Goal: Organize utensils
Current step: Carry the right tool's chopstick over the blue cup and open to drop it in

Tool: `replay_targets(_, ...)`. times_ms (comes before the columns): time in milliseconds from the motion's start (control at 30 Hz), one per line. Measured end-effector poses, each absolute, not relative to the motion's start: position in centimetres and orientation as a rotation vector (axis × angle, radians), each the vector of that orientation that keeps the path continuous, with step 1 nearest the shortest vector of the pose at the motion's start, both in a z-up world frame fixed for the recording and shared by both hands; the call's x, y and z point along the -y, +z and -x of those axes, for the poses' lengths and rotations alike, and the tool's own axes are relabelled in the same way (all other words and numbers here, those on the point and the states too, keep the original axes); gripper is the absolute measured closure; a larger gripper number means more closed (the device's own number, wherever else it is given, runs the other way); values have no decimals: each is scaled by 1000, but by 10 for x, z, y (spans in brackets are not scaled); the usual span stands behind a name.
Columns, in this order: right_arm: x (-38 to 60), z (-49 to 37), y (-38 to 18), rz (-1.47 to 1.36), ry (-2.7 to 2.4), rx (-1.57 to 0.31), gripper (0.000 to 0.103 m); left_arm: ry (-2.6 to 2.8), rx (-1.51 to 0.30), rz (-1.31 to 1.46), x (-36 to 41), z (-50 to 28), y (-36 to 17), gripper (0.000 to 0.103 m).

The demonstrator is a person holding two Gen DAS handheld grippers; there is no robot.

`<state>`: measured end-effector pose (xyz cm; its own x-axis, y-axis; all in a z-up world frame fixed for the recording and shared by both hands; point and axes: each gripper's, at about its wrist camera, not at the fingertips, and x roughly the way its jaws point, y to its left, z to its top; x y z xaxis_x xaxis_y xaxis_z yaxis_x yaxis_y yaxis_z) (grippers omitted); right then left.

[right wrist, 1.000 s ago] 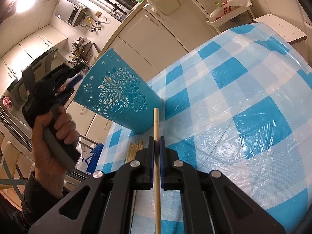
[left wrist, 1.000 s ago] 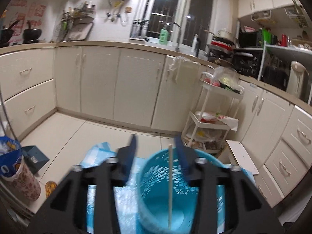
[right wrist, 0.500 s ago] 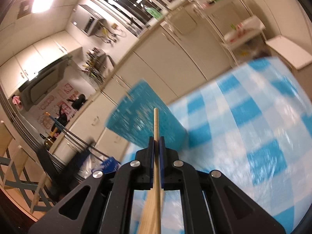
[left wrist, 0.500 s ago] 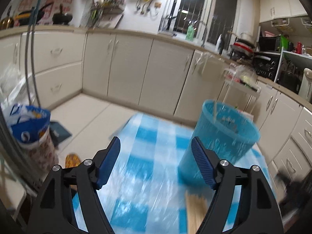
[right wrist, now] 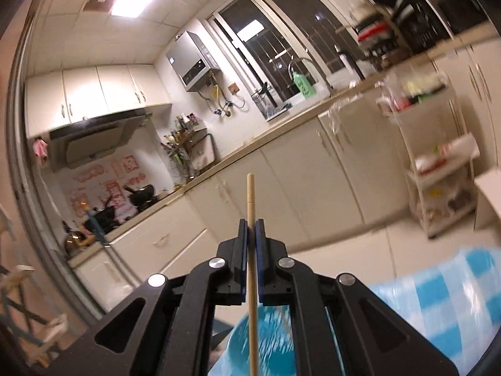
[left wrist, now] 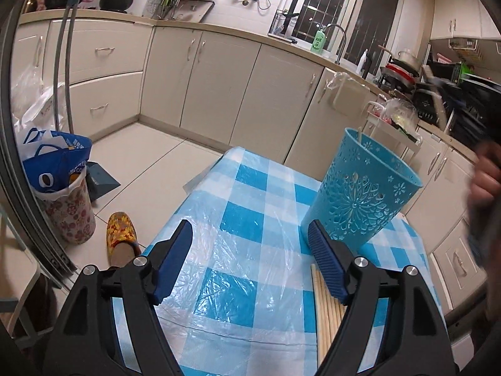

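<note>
1. The step in hand looks like the loading of chopsticks, one at a time, into the blue holder [left wrist: 360, 194], which stands upright on the checked tablecloth [left wrist: 250, 206] with one chopstick tip already showing above its rim
2. The right gripper [right wrist: 251, 228] has its jaws pressed together on a single chopstick [right wrist: 250, 197]; the stick runs up past the fingertips and down toward the holder's blurred mouth below
3. The left gripper [left wrist: 250, 260] has just been opening and its jaws are spread wide with nothing between them, low over the cloth, just beside the holder
4. The remaining chopsticks [left wrist: 325, 304] lie in a bundle on the cloth under the left gripper's right-hand finger
5. Next, I judge, the right gripper needs the stick's lower end inside the holder's rim before letting go, and the left needs to settle on one stick from the bundle, not several
</note>
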<state>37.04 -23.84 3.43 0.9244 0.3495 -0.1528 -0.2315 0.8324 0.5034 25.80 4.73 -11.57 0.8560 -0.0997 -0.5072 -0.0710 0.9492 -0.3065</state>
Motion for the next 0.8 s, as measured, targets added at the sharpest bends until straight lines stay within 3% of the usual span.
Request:
replay_targets(200, 221, -415, 9, -408, 227, -336, 97, -34, -524, 330, -49, -251, -111, 30)
replay_targets(500, 219, -410, -11, -334, 201, -394, 97, -52, -555, 360, -50, -251, -117, 30)
replay_targets(533, 217, -409, -12, -327, 204, -402, 95, -54, -553, 357, -49, -250, -116, 30)
replay_targets(600, 216, -404, -17, -313, 208, -414, 76, -60, -553, 351, -47, -250, -114, 30)
replay_targets(800, 227, -372, -16, -323, 229, -424, 74, -75, -558, 327, -43, -244, -108, 30)
